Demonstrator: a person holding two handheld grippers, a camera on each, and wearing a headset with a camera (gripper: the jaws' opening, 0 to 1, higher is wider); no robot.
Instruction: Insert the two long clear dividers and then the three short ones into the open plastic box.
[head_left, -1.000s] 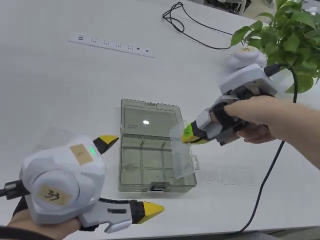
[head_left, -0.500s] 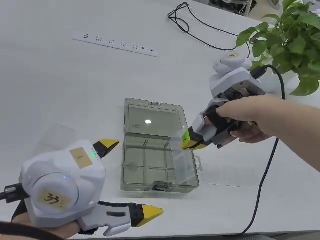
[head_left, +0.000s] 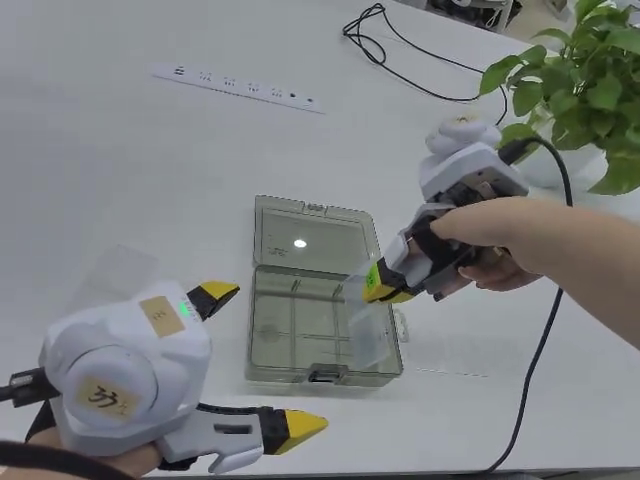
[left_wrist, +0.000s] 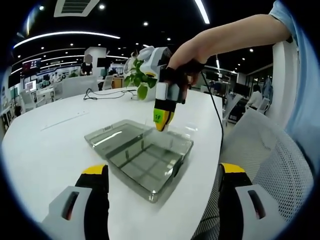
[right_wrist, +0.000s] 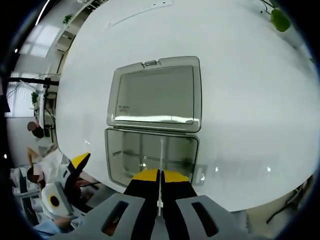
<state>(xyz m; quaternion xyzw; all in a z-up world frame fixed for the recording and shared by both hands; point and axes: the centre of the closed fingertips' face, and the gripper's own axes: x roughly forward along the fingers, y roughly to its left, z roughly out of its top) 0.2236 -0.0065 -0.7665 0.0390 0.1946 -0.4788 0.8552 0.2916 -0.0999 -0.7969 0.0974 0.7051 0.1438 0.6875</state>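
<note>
The open plastic box (head_left: 265, 345) lies mid-table, its lid (head_left: 308, 243) flat behind the tray. My right gripper (head_left: 374, 288) is shut on a clear divider (head_left: 368, 328) that hangs upright over the tray's right part, its lower edge about at the rim. In the right gripper view the divider (right_wrist: 161, 159) shows edge-on between the shut jaws (right_wrist: 160, 176), above the tray (right_wrist: 125, 150). My left gripper (head_left: 258, 360) stands open at the near left, holding nothing. In the left gripper view the box (left_wrist: 140, 152) lies ahead of it, with the right gripper (left_wrist: 163, 119) above.
A faint clear sheet (head_left: 118, 268) lies on the table left of the box, another (head_left: 450, 358) right of it. A power strip (head_left: 238, 88), a black cable (head_left: 400, 50) and a potted plant (head_left: 585, 80) are at the back. The table's near edge runs just below the left gripper.
My right gripper has carried the divider slightly down and closer over the tray's right side. The left gripper has stayed open and almost still; the head camera has shifted.
</note>
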